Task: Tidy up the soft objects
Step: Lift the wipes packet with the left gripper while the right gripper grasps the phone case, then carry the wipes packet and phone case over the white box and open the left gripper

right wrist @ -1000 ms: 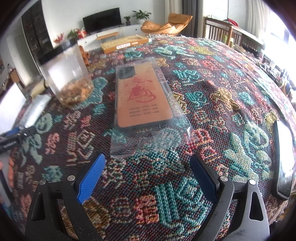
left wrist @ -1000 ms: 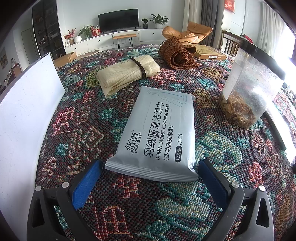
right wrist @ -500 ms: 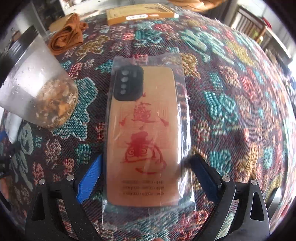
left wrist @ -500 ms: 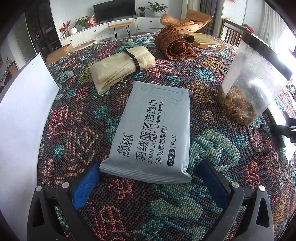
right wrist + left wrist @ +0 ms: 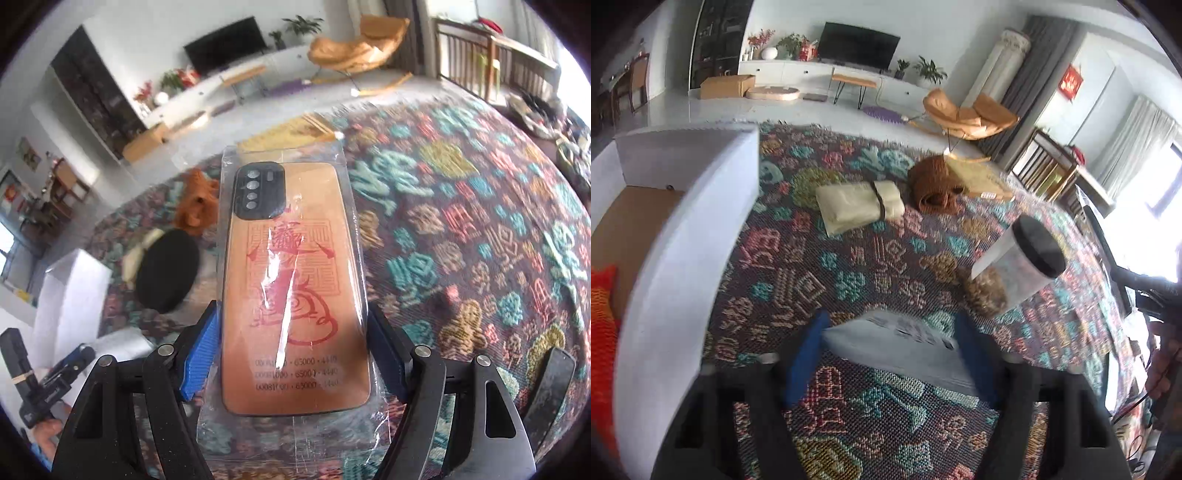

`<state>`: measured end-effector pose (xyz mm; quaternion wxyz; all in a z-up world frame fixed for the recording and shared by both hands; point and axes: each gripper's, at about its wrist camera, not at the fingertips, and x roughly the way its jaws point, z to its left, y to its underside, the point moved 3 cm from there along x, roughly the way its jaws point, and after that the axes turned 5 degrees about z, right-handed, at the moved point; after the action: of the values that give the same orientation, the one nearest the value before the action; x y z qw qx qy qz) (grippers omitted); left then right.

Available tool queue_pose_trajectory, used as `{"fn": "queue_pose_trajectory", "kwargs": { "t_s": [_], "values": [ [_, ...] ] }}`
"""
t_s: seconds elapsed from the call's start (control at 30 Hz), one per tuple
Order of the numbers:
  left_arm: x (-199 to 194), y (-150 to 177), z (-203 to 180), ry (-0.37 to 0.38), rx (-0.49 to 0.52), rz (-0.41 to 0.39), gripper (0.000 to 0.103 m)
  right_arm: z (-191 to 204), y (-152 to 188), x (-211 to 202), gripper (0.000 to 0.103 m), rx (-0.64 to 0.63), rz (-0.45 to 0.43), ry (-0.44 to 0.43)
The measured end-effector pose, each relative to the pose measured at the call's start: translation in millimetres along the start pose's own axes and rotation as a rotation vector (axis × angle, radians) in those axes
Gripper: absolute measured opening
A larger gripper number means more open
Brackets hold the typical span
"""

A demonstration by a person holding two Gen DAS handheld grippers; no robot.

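Patterned cloth (image 5: 871,266) covers the table and fills both views.

White box (image 5: 683,236), left view, 9 o'clock: open top, brown floor inside, an orange knit (image 5: 602,332) lying in it at the far left edge. The same box shows in the right view at 8 o'clock.

Jar (image 5: 1015,273), left view, 3 o'clock: clear wall, black lid, brown contents at the bottom. It stands on the cloth just beyond the wipes.

Cream roll (image 5: 860,206), left view, 12 o'clock: folded cloth with a dark strap around it, lying flat. Brown woven roll (image 5: 934,184) just beside it at 1 o'clock; whether they touch I cannot tell.

Wipes pack (image 5: 897,350), left view, 6 o'clock: grey soft pack, blurred, raised off the cloth. Left gripper (image 5: 890,354) is clamped on it, blue pads against both long edges; its jaws have just been closing, with the pack between them.

Phone case (image 5: 295,280), right view, centre: orange back with red print, black camera block at the top, sealed in a clear sleeve. It is raised above the cloth. Right gripper (image 5: 291,354) grips it across the lower part, pads pressing the sleeve at both sides; its jaws have just been closing on the case.

Right view, 7 o'clock: the left gripper and the hand (image 5: 44,439) holding it.
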<state>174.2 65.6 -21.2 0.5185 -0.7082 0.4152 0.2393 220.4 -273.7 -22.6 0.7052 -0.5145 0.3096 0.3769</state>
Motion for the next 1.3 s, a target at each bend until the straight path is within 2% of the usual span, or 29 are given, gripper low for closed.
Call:
{"fn": "queue_pose_trajectory", "kwargs": {
  "t_s": [0.1, 0.17, 0.23, 0.27, 0.3, 0.33, 0.37, 0.43, 0.53, 0.73, 0.77, 0.8, 0.87, 0.93, 1.03, 1.1, 1.17, 1.23, 1.3],
  "values": [
    [-45, -7, 24, 0.019, -0.033, -0.039, 0.036, 82, 0, -27, 0.077, -0.115, -0.026, -0.144],
    [-67, -9, 40, -0.004, -0.032, -0.045, 0.036, 135, 5, -37, 0.077, -0.163, -0.026, -0.253],
    [-82, -1, 46, -0.056, 0.006, -0.040, 0.039, 176, 13, -45, 0.077, -0.182, -0.017, -0.378],
    [-87, 6, 45, -0.079, 0.032, -0.033, 0.050, 192, 14, -47, 0.077, -0.183, -0.015, -0.429],
    [-89, 13, 42, -0.089, 0.051, -0.033, 0.078, 203, 15, -50, 0.077, -0.184, -0.014, -0.469],
    [-91, 21, 36, -0.085, 0.059, -0.047, 0.094, 210, 17, -52, 0.077, -0.189, -0.016, -0.496],
    [-92, 28, 30, -0.072, 0.062, -0.080, 0.103, 213, 20, -55, 0.077, -0.194, -0.019, -0.510],
    [-79, 43, 12, -0.069, 0.115, -0.079, 0.103, 212, 24, -61, 0.077, -0.190, -0.022, -0.525],
    [-29, 56, -16, -0.083, 0.220, 0.001, 0.103, 196, 26, -72, 0.077, -0.159, -0.035, -0.524],
    [92, 68, -30, -0.296, 0.361, 0.182, 0.102, 161, 32, -97, 0.077, -0.135, -0.084, -0.474],
    [100, 70, -32, -0.281, 0.382, 0.195, 0.093, 159, 33, -100, 0.077, -0.133, -0.085, -0.469],
    [101, 72, -35, -0.225, 0.392, 0.191, 0.072, 157, 35, -100, 0.077, -0.131, -0.084, -0.465],
    [94, 72, -35, -0.219, 0.351, 0.182, 0.065, 156, 39, -98, 0.077, -0.124, -0.080, -0.465],
    [73, 70, -32, -0.163, 0.299, 0.160, 0.063, 163, 44, -96, 0.077, -0.121, -0.067, -0.478],
    [7, 63, -12, -0.067, 0.185, 0.089, 0.063, 186, 52, -85, 0.077, -0.130, -0.033, -0.537],
    [-46, 60, 13, -0.057, 0.129, 0.033, 0.063, 214, 59, -80, 0.077, -0.148, 0.001, -0.605],
    [-98, 57, 47, -0.111, 0.097, -0.033, 0.064, 252, 65, -70, 0.077, -0.178, 0.038, -0.671],
    [-138, 58, 89, -0.223, 0.056, -0.080, 0.064, 294, 74, -56, 0.077, -0.213, 0.075, -0.723],
    [-165, 64, 138, -0.363, -0.018, -0.093, 0.067, 337, 86, -40, 0.078, -0.254, 0.110, -0.759]
  ]
}}
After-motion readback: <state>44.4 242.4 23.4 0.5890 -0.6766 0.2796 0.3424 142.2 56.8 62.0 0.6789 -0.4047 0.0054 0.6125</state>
